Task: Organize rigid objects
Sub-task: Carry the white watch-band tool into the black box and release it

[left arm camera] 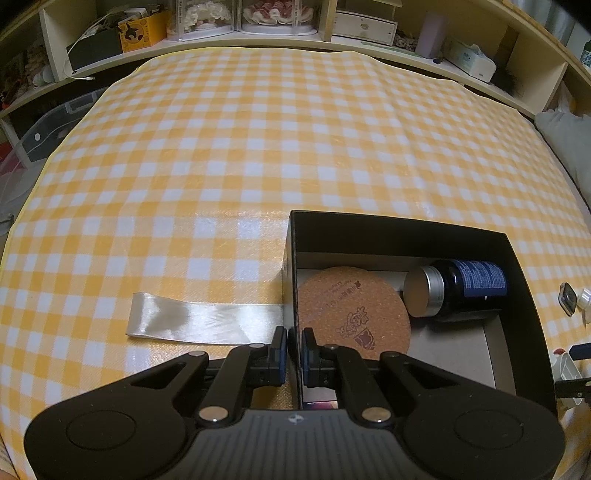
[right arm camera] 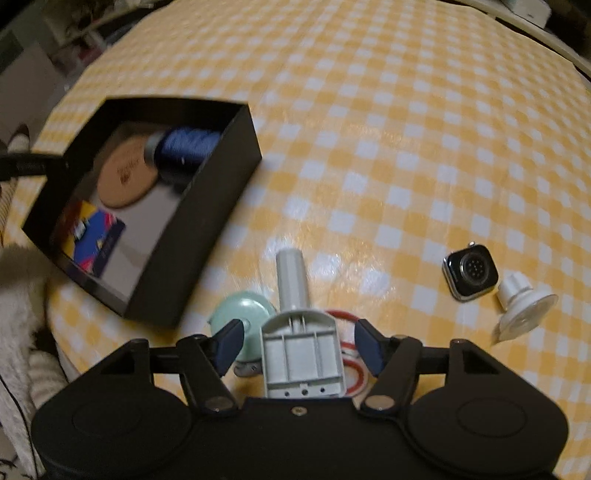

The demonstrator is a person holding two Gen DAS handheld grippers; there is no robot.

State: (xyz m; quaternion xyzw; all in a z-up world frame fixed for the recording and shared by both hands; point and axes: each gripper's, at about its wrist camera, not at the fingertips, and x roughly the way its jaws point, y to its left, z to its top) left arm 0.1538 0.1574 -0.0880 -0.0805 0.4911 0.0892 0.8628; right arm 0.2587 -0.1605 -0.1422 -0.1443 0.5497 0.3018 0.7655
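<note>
A black open box [left arm camera: 402,225] stands on the checked tablecloth; it also shows in the right wrist view [right arm camera: 207,199]. Inside lie a round cork coaster [left arm camera: 351,310], a dark blue jar with a silver lid [left arm camera: 461,288] and a colourful card [right arm camera: 96,240]. My left gripper [left arm camera: 294,347] is shut on the box's left wall. My right gripper [right arm camera: 297,345] is open, its fingers on either side of a grey plastic tool [right arm camera: 299,339] lying on the cloth. A mint round item [right arm camera: 240,314] and a red ring [right arm camera: 351,354] lie beside the tool.
A white ribbon [left arm camera: 199,321] runs from the box's left side. A watch body [right arm camera: 471,273] and a white suction cup [right arm camera: 521,314] lie to the right. Shelves with boxes [left arm camera: 258,22] line the far edge. A white knitted sleeve [right arm camera: 18,332] is at the left.
</note>
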